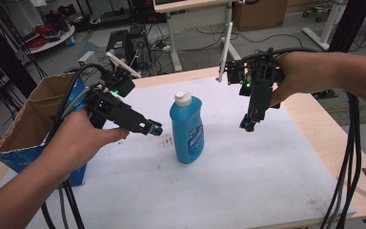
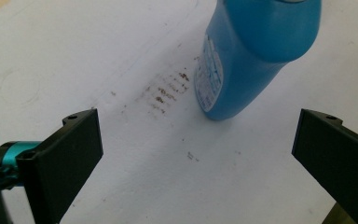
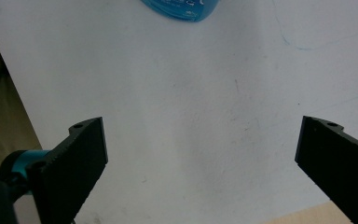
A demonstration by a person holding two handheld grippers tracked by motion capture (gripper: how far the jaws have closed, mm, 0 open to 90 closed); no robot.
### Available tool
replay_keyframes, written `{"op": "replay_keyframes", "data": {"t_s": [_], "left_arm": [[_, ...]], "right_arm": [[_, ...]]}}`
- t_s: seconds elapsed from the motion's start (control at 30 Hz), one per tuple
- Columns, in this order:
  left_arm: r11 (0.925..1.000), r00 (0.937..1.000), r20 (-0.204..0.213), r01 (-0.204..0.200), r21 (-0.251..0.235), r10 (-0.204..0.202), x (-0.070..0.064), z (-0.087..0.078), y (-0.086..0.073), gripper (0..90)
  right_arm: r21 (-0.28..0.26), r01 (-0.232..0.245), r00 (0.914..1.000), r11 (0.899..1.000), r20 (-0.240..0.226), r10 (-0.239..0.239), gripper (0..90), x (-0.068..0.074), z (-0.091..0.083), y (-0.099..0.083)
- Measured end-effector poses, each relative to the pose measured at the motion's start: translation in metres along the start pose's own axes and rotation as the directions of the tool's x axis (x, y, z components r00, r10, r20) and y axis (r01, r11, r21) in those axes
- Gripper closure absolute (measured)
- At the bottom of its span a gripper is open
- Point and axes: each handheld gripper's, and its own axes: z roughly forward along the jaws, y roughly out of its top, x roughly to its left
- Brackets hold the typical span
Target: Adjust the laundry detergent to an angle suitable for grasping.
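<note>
A blue bottle (image 1: pixel 187 129) with a white cap stands upright in the middle of the white sheet (image 1: pixel 248 176). My left gripper (image 1: pixel 153 128) hovers just left of it, pointing at it, jaws wide open and empty. In the left gripper view the blue bottle (image 2: pixel 247 60) stands ahead, upper right, beyond the jaws. My right gripper (image 1: pixel 249 125) hangs to the bottle's right, pointing down at the sheet, also open and empty. The bottle's base (image 3: pixel 182 8) peeks in at the top of the right gripper view.
An open cardboard box (image 1: pixel 38 119) with blue sides stands at the table's left edge, beside my left hand. Brown stains (image 2: pixel 168 91) mark the sheet left of the bottle. Bare wooden table (image 1: pixel 324 138) shows to the right; cables hang off its right side.
</note>
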Motion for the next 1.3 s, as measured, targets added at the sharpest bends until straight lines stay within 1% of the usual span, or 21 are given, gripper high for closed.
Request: {"op": "replay_keyframes", "data": {"t_s": [0.03,0.07,0.1,0.2,0.3,0.43,0.47,0.53,0.63,0.67,0.8,0.87,1.0,1.2,1.3], "left_arm": [[1.0,1.0,0.001,-0.003,-0.003,0.003,-0.001,0.0,0.001,1.7],[1.0,0.9999,0.012,0.0,-0.006,0.0,-0.003,0.001,0.002,1.7],[1.0,0.9998,0.018,-0.006,-0.007,0.007,-0.004,0.002,0.003,1.7],[0.9999,0.9995,0.028,-0.014,-0.008,0.015,-0.008,0.004,0.005,1.7],[0.9997,0.9991,0.037,-0.019,-0.013,0.019,-0.011,0.006,0.007,1.7],[0.9994,0.9987,0.044,-0.025,-0.022,0.026,-0.015,0.008,0.01,1.7],[0.9992,0.9984,0.046,-0.032,-0.024,0.033,-0.017,0.009,0.013,1.7],[0.9991,0.9984,0.048,-0.029,-0.031,0.03,-0.019,0.011,0.015,1.7],[0.9991,0.9981,0.054,-0.029,-0.032,0.031,-0.02,0.012,0.017,1.7],[0.9988,0.9972,0.065,-0.036,-0.033,0.038,-0.022,0.015,0.019,1.7],[0.9987,0.9965,0.072,-0.041,-0.031,0.043,-0.028,0.019,0.022,1.7],[0.9986,0.9964,0.07,-0.045,-0.028,0.047,-0.029,0.02,0.023,1.7],[0.9986,0.9966,0.07,-0.041,-0.031,0.044,-0.032,0.023,0.026,1.7],[0.9984,0.9973,0.056,-0.045,-0.035,0.047,-0.035,0.033,0.032,1.7],[0.9984,0.9977,0.051,-0.041,-0.038,0.043,-0.035,0.038,0.034,1.7]], "right_arm": [[-0.001,0.008,1.0,1.0,0.0,-0.008,1.3,0.0,0.001,0.0],[0.001,0.002,1.0,1.0,-0.001,-0.002,1.3,0.0,0.001,-0.001],[0.001,0.0,1.0,1.0,-0.002,0.0,1.3,0.0,0.001,-0.001],[-0.001,0.004,1.0,1.0,-0.004,-0.004,1.3,0.001,0.002,-0.001],[0.001,-0.002,1.0,1.0,-0.006,0.002,1.3,0.001,0.002,-0.001],[-0.003,0.007,0.9999,1.0,-0.009,-0.007,1.3,0.0,0.003,-0.003],[-0.004,0.008,0.9999,1.0,-0.009,-0.008,1.3,0.0,0.003,-0.004],[-0.003,0.002,0.9999,1.0,-0.012,-0.002,1.3,0.0,0.003,-0.004],[-0.006,0.0,0.9999,1.0,-0.013,0.0,1.3,0.0,0.004,-0.005],[-0.003,0.001,0.9999,1.0,-0.014,-0.001,1.3,0.0,0.004,-0.005],[-0.009,0.003,0.9999,1.0,-0.013,-0.003,1.3,0.0,0.004,-0.006],[-0.008,0.004,0.9999,1.0,-0.012,-0.004,1.3,-0.001,0.004,-0.006],[-0.009,-0.003,0.9999,1.0,-0.014,0.003,1.3,-0.001,0.004,-0.007],[-0.012,0.006,0.9998,1.0,-0.016,-0.006,1.3,-0.003,0.007,-0.009],[-0.011,-0.002,0.9998,1.0,-0.018,0.002,1.3,-0.003,0.006,-0.01]]}}
